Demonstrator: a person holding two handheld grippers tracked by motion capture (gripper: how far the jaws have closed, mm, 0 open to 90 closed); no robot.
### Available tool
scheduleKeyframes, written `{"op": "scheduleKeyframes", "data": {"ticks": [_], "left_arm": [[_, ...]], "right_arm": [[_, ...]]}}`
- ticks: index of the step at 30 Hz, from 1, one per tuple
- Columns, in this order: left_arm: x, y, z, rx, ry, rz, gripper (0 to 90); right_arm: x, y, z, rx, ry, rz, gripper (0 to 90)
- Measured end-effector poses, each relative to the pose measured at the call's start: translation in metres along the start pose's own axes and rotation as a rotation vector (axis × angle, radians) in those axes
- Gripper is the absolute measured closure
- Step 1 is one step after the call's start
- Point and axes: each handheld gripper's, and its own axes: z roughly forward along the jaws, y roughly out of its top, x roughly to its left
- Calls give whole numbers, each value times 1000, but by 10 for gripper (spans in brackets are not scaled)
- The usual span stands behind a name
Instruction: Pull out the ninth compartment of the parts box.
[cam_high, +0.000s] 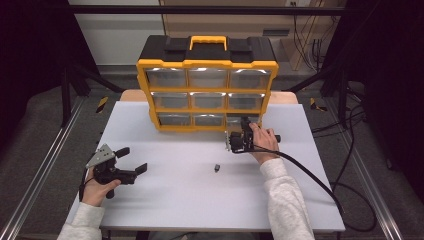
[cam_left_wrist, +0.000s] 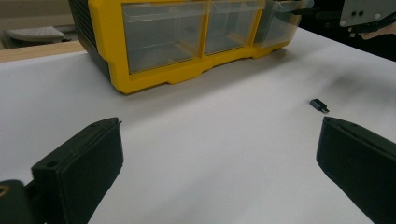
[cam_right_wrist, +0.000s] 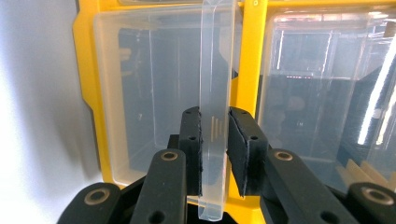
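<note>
1. Right gripper (cam_right_wrist: 215, 154) first: its jaws are pinched narrow on the clear pull tab (cam_right_wrist: 215, 70) of a drawer. The black pads sit on either side of the tab and press right against it, so that's a proper grip, not a hover.

2. The drawer (cam_high: 242, 120) is the bottom-right one of the yellow and black organizer (cam_high: 207, 90), which stands at the far side of the white table (cam_high: 175, 200). In the high view the right gripper (cam_high: 239, 139) is right up at the cabinet's lower right corner, and the drawer looks to be out a bit toward the hand, though I can't tell how far.

3. What matters for the next move, I'd say: the drawer slides straight out of the cabinet front toward the person, and the gripper already points along that line. The tab shows on edge between the jaws, so the camera is rolled sideways. A straight pull or push should do it, no twisting.

4. Left gripper (cam_high: 131, 160) rests well off at the near left of the table, jaws wide apart with nothing between them (cam_left_wrist: 219, 154).

5. A small black part (cam_high: 217, 167) lies loose on the table between the two hands, somewhat nearer the right one. The left gripper view has it (cam_left_wrist: 319, 105) just ahead of one jaw.
</note>
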Motion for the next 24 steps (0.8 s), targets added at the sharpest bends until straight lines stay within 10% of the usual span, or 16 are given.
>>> {"op": "scheduleKeyframes", "data": {"ticks": [24], "left_arm": [[-1, 0, 1, 3, 0, 5, 1]], "right_arm": [[2, -1, -13, -16, 15, -6, 765]]}}
